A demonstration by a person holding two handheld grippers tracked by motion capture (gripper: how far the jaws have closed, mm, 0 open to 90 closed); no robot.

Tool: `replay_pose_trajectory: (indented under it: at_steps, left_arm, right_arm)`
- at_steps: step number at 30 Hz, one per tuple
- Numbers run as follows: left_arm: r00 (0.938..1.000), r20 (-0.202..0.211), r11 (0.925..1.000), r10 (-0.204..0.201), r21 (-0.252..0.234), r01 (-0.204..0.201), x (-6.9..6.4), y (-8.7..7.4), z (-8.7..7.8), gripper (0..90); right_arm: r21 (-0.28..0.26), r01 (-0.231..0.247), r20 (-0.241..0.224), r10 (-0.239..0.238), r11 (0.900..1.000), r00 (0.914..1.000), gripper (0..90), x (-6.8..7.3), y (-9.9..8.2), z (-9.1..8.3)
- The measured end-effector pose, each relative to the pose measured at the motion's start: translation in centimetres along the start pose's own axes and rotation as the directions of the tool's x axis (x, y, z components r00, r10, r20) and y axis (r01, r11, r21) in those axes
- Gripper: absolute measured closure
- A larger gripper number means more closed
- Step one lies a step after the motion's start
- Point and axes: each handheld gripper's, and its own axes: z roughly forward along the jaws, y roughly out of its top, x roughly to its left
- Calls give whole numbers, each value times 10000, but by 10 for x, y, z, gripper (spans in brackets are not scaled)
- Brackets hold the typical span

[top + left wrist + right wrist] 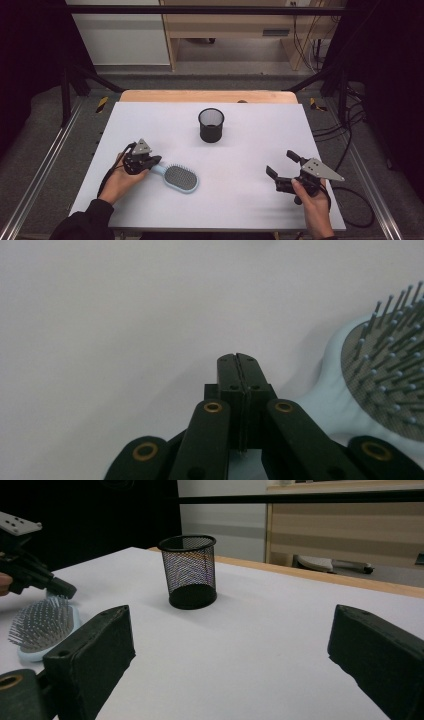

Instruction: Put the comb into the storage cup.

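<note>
A light blue hairbrush (181, 178) (385, 375) (42, 625) lies bristles up on the white table (240, 150), left of centre, with its handle pointing left. My left gripper (157, 160) (237, 357) (65, 590) is shut, pad against pad, its tip right at the brush handle. The handle runs under the jaws, and nothing shows between the pads. My right gripper (281, 163) (232, 617) is held at the front right of the table, open wide with nothing between its fingers. It faces a black mesh cup (211, 125) (189, 570).
The mesh cup stands upright at the table's middle back. A wooden strip (207, 96) edges the far side. Metal frame rails (45, 160) run along both sides. A cable (357, 210) trails off the right edge.
</note>
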Motion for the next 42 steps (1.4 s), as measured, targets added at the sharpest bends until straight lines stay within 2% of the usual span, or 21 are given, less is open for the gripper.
replay_pose_trajectory:
  at_steps: [6,14,22,25,36,39,41,42]
  left_arm:
    - [9999,166,9996,8,280,-13,-7,-16,-21,900]
    - [9994,344,9990,-8,451,-8,-28,-34,-42,900]
    - [9984,570,9961,-17,882,-33,-48,-43,-51,900]
    - [9983,581,9949,46,1001,-104,-52,-43,-53,900]
    - [9974,721,9954,46,955,-114,-57,-44,-54,900]
    - [9978,653,9961,56,874,-113,-57,-43,-57,900]
    - [9991,425,9984,-12,569,-12,-56,-41,-62,892]
    - [9994,350,9990,-18,454,2,-57,-39,-65,859]
  right_arm:
    - [-6,18,-43,-18,10000,10000,47,0,0,0]
    - [38,89,-95,-89,10000,9999,47,1,1,1]
    - [81,86,-97,-85,9999,9999,46,2,1,1]
    - [79,84,-73,-84,9999,9999,46,1,0,1]
    - [128,55,-111,-53,9999,9999,45,1,0,2]
    - [133,59,-121,-57,9999,9999,43,2,0,2]
    - [146,44,-129,-42,9999,9999,43,2,0,1]
    - [153,37,-134,-35,9999,9999,42,2,0,1]
